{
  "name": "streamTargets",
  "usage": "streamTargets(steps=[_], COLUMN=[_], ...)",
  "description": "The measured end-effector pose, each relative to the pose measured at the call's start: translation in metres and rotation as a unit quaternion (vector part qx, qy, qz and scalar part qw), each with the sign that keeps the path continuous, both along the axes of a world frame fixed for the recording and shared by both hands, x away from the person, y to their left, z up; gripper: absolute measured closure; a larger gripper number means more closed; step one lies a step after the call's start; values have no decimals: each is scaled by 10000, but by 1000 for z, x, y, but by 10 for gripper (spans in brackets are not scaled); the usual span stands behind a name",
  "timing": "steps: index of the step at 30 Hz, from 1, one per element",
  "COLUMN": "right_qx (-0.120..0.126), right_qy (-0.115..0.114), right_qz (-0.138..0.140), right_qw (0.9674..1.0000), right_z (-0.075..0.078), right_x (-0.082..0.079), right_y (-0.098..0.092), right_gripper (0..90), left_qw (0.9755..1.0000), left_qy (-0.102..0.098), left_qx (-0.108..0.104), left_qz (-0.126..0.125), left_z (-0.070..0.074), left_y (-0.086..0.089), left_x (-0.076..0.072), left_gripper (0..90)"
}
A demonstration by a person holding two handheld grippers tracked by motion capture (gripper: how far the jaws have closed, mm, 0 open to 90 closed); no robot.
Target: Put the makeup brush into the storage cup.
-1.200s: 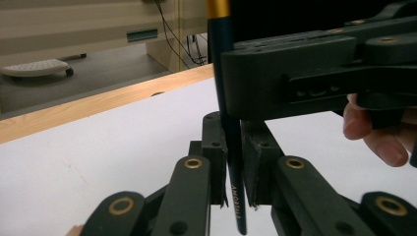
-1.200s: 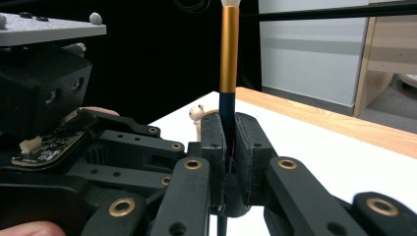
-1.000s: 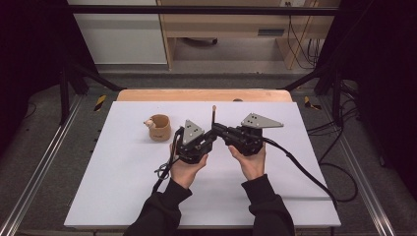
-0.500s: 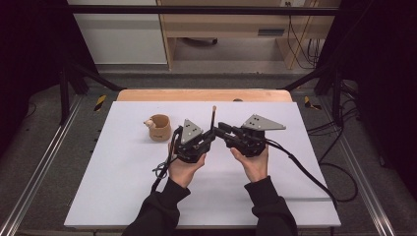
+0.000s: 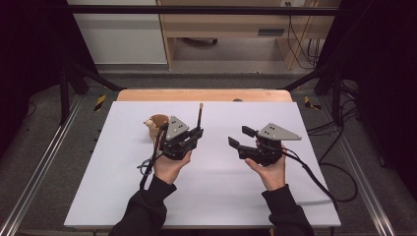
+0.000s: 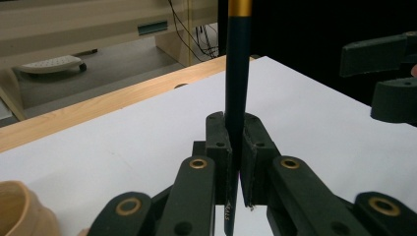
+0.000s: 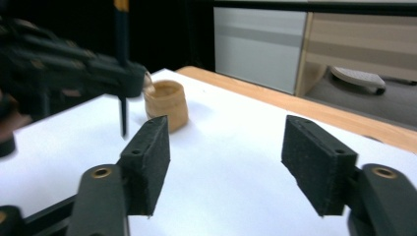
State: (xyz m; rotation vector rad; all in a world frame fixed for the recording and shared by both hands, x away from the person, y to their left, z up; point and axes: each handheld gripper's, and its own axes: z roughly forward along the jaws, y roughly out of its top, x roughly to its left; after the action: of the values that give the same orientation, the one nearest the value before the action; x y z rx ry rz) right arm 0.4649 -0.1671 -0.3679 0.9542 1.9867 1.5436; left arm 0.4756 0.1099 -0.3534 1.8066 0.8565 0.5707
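My left gripper [image 5: 195,132] is shut on a dark brush [image 6: 236,93] with a gold band, held upright above the white sheet [image 5: 211,196]; its handle [image 5: 200,114] points up and away. A small tan wooden cup [image 5: 156,124] sits just left of that gripper and shows in the right gripper view [image 7: 166,104] too. My right gripper [image 5: 241,136] stands open to the right, nothing between its pads [image 7: 147,157], and it faces the left gripper [image 7: 123,78] and the brush [image 7: 121,64]. In the left gripper view the right gripper [image 6: 393,73] appears at the right edge.
The white sheet covers a wooden table whose far edge [image 5: 206,95] is bare. Cables [image 5: 319,182] trail from the grippers over the sheet. Beyond the table stand a light cabinet [image 5: 123,34] and a wooden desk [image 5: 236,24]; metal rails [image 5: 44,162] run along both sides.
The right gripper has let go of the brush, opened and drawn away to the right. The left gripper stays shut on the brush and has hardly moved.
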Motion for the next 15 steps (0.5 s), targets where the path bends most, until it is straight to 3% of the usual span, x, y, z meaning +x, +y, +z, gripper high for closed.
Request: streamTargets(steps=[4,15], right_qx=[-70,-379], right_qy=[72,327], right_qz=[-35,-296], right_qw=[9999,9983], right_z=[-6,-32], right_x=[-5,-19], right_y=[-6,-31], right_gripper=[276,179], left_qw=[10000,9993], left_qy=[-21,-31], left_qx=[47,-149], left_qz=[32,353], left_z=[4,14], left_y=[13,54], left_x=[-1,9], left_gripper=[831,831])
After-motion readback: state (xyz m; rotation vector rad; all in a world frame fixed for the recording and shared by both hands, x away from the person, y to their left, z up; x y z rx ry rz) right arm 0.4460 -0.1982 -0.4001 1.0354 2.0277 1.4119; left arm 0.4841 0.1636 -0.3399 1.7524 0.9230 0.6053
